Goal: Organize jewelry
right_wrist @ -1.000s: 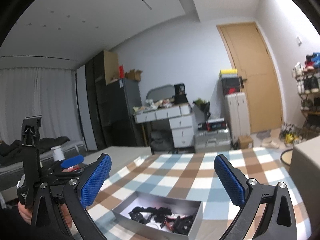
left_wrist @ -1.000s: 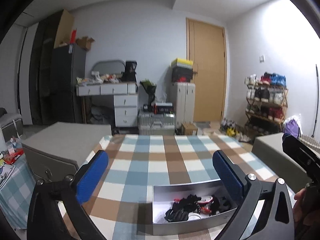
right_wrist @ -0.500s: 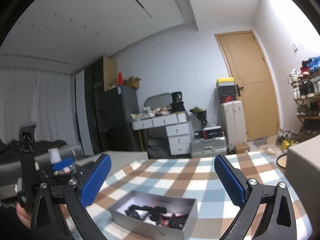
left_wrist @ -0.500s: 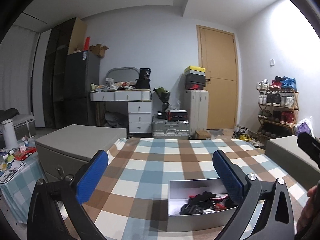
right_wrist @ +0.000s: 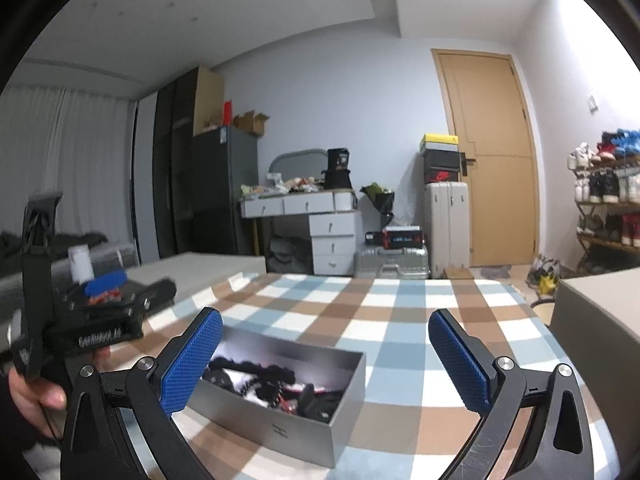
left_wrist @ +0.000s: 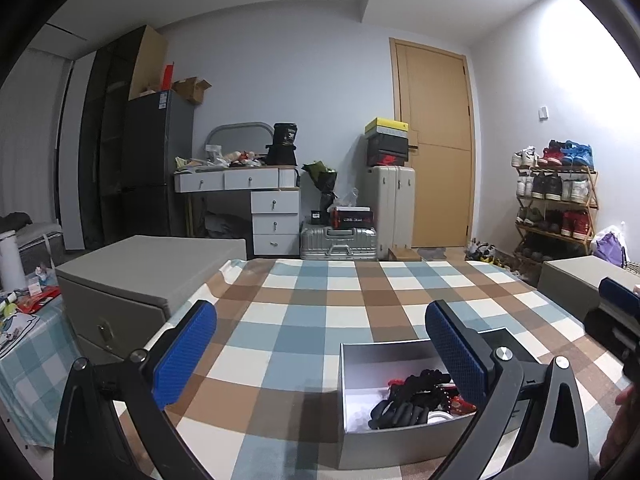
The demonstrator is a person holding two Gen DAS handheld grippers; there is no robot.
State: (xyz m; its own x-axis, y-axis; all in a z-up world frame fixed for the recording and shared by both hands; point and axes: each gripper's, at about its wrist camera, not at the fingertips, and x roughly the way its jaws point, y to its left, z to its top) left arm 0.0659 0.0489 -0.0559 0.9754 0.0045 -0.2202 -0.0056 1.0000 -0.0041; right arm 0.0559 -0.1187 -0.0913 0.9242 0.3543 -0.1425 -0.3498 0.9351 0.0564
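While both grippers — the left gripper (left_wrist: 320,354) and the right gripper (right_wrist: 326,354) — stay wide open holding nothing, a grey box (right_wrist: 280,424) of tangled jewelry (left_wrist: 416,400) sits near them on the checked cloth (left_wrist: 320,308).

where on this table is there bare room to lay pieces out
Bare checked cloth lies left of the grey box and behind it up to the far edge; the right side is bare too. Only the box is crowded, heaped with tangled jewelry.

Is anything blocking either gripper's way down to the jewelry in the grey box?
Nothing visible does. The grey box is open-topped on the checked cloth, the jewelry exposed. Left gripper and right gripper have open, empty jaws.
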